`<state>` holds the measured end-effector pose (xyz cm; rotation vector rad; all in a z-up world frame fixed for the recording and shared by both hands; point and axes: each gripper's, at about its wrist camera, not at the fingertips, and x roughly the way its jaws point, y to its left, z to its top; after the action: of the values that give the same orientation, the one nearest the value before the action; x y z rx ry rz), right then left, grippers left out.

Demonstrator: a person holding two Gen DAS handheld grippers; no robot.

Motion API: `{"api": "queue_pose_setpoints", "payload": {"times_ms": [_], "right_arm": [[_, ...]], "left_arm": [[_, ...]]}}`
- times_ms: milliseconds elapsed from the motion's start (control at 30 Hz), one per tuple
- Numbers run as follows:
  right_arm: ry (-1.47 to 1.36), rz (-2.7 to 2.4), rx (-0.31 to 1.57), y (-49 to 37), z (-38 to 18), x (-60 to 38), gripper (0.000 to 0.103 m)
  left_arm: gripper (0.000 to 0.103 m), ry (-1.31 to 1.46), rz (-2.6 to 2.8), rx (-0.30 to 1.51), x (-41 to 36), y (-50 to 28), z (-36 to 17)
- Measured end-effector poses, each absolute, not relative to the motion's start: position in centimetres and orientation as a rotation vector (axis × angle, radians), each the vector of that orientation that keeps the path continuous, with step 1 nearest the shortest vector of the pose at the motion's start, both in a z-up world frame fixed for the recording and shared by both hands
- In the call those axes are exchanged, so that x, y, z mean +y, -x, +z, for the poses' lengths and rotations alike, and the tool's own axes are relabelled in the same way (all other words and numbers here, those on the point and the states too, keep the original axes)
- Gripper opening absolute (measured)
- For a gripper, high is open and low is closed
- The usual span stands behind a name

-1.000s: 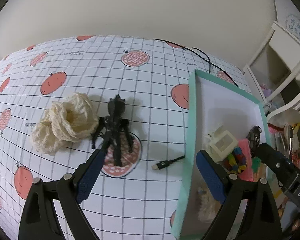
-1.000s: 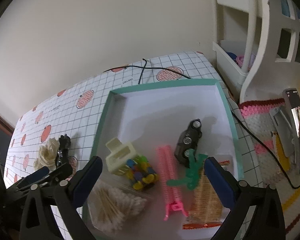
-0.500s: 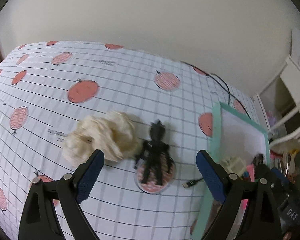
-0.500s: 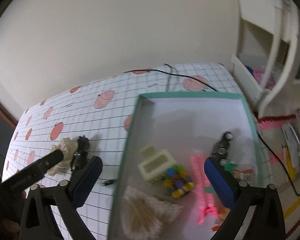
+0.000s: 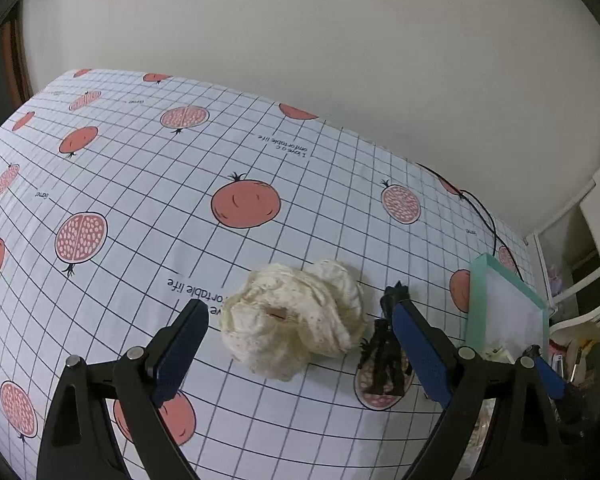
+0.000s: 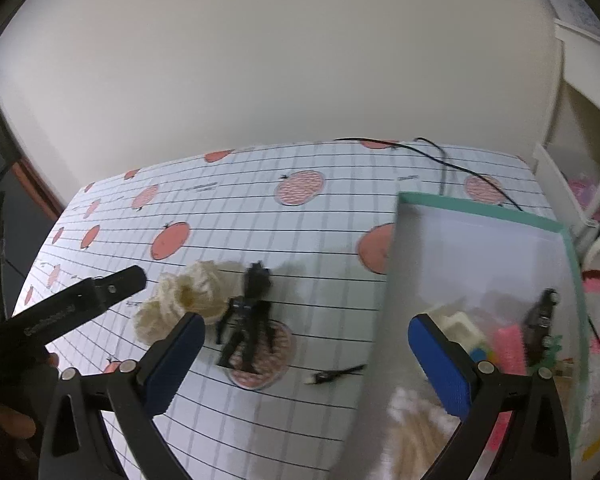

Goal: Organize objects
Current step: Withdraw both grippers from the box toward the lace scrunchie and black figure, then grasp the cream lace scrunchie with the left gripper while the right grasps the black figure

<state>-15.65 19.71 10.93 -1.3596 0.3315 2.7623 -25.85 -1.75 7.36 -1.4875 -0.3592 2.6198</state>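
Two grippers over a pomegranate-print tablecloth (image 5: 140,184), neither holding anything. Left gripper (image 5: 300,344): jaws wide apart, cream scrunchie (image 5: 296,320) lying on the cloth between its fingers, not touched. Black figure (image 5: 384,356) flat on the cloth just right of the scrunchie, partly behind the left gripper's right finger (image 5: 420,352). Right gripper (image 6: 304,360): jaws spread wide, its left finger over the cloth near the figure, its right finger over the tray. Green-rimmed tray (image 6: 480,208) at table's right; it holds a toy car (image 6: 540,316), pink comb (image 6: 510,348), cream block (image 6: 458,326), other small items blurred. Loose cable end (image 6: 332,376) on the cloth between figure and tray.
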Motion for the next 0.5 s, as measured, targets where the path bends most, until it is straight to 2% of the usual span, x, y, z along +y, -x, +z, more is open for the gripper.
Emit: {"api": "queue_pose_setpoints", "payload": {"times_ms": [500], "right_arm": [[1.528, 2.733, 0.243, 18.6, 6.0, 14.9, 0.101]], "left_arm": [[0.094, 1.56, 2.582, -0.338, -2.6, 27.8, 4.4]]}}
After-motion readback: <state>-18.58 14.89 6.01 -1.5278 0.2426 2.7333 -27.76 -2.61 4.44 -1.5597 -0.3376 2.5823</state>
